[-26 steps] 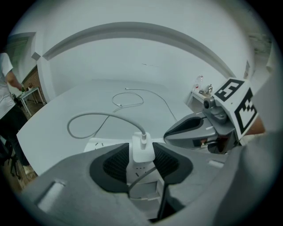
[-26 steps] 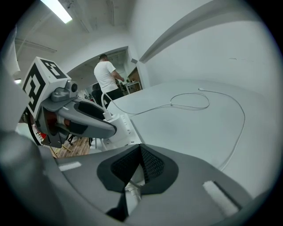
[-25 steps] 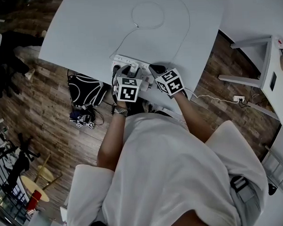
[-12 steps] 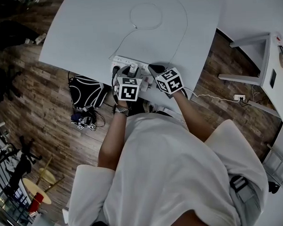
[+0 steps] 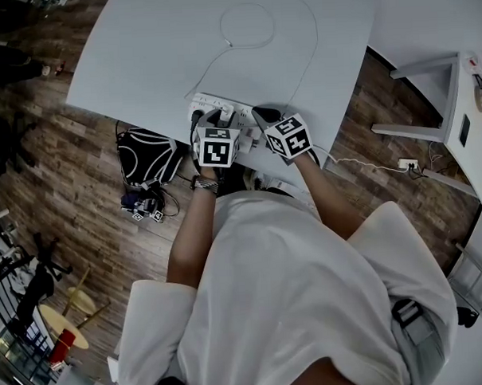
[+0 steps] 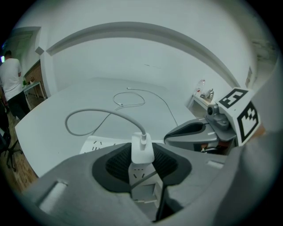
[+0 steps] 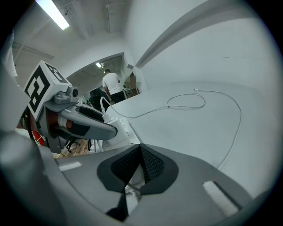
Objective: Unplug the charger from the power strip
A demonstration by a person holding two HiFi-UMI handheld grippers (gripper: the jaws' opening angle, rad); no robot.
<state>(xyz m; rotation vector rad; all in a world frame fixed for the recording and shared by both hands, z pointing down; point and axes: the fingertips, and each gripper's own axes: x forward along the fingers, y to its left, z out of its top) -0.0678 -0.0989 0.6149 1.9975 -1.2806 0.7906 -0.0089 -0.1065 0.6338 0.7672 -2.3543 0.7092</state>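
Observation:
A white power strip (image 5: 209, 109) lies at the near edge of the white table (image 5: 139, 56). A white charger (image 6: 142, 149) stands plugged into the power strip (image 6: 95, 145), and its thin cable (image 6: 88, 115) loops away over the tabletop. My left gripper (image 6: 142, 154) points down at the strip, its pads against both sides of the charger. Just to the right, my right gripper (image 5: 260, 115) has its fingertips together over the strip's right end. In the right gripper view the right gripper (image 7: 140, 150) shows its pads meeting, with a bit of white strip and cord below them.
The cable (image 5: 246, 24) forms a loop at the far middle of the table. A black bag (image 5: 147, 152) and small items lie on the wooden floor to the left. A white stand (image 5: 452, 99) and a floor socket (image 5: 406, 169) are at the right. A person (image 6: 11, 84) stands far off.

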